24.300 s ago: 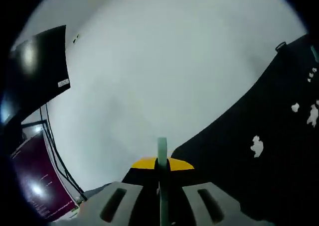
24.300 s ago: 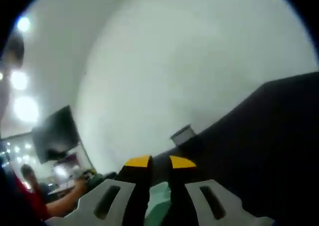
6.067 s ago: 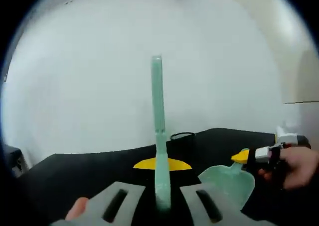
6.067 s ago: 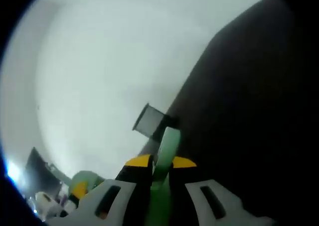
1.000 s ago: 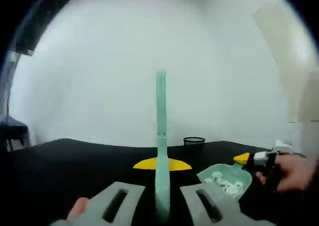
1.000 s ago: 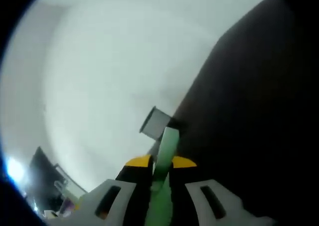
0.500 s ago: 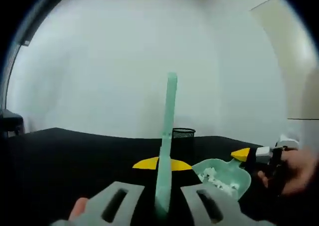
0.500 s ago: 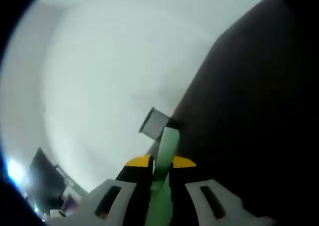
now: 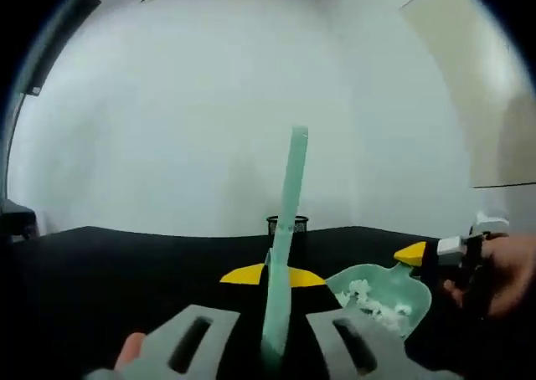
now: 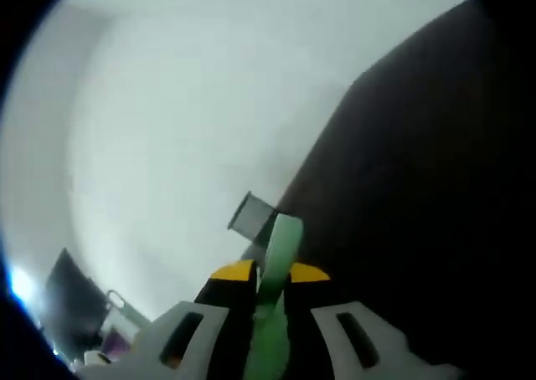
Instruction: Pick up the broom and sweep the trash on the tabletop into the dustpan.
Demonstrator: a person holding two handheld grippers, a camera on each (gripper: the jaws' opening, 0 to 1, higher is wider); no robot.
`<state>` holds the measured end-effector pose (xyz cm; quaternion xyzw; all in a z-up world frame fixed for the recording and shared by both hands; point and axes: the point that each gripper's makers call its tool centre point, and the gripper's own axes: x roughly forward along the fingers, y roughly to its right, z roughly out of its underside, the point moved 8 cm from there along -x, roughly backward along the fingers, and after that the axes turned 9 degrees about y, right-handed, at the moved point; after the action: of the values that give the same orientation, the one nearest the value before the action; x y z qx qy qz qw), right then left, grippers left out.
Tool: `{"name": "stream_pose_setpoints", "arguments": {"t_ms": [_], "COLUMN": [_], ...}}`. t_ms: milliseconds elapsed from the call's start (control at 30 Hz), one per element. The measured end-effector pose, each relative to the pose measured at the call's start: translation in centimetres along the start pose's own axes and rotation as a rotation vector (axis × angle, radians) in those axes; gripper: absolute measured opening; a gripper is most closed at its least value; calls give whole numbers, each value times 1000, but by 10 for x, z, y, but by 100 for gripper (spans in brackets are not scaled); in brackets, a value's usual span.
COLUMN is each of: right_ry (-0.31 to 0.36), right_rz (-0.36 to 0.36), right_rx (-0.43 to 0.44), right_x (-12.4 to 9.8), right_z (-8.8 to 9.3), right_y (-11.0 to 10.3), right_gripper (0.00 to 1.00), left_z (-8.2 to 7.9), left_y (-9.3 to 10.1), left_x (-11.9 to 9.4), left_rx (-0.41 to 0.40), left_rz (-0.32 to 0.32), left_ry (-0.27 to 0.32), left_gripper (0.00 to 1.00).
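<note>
Left gripper view: left gripper point(image 9: 272, 276) clamps the pale-green broom handle point(image 9: 285, 221), upright w/ slight tilt; at right, the right gripper point(image 9: 416, 253) carries a mint dustpan point(image 9: 381, 292) w/ white trash point(image 9: 364, 295) above the black tabletop point(image 9: 126, 263). Right gripper view: yellow-tipped jaws closed on the green dustpan handle point(image 10: 272, 296), tabletop point(image 10: 419, 187) beyond.

text: none readable | labels: none | brands: none | numbers: none
</note>
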<state>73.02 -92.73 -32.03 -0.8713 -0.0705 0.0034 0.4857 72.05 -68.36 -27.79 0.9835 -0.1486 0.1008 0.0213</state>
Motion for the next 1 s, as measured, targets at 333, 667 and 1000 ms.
{"name": "stream_pose_setpoints", "arguments": {"t_ms": [333,667,1000], "right_ry": [18,19,20], "right_rz": [3,-7,-15], "right_rx": [-5,1,2], "right_x": [-4,-3,-3], "right_z": [-5,-4,-4], "right_y": [3,4,4], "right_gripper": [15,15,15], "left_z": [0,-18,-11], "left_y": [13,20,-3], "left_x": [1,-5,-8], "left_rx": [58,-61,-72], "left_rz": [23,86,72], "left_ry": [-2,61,8], "left_gripper": [4,0,0]}}
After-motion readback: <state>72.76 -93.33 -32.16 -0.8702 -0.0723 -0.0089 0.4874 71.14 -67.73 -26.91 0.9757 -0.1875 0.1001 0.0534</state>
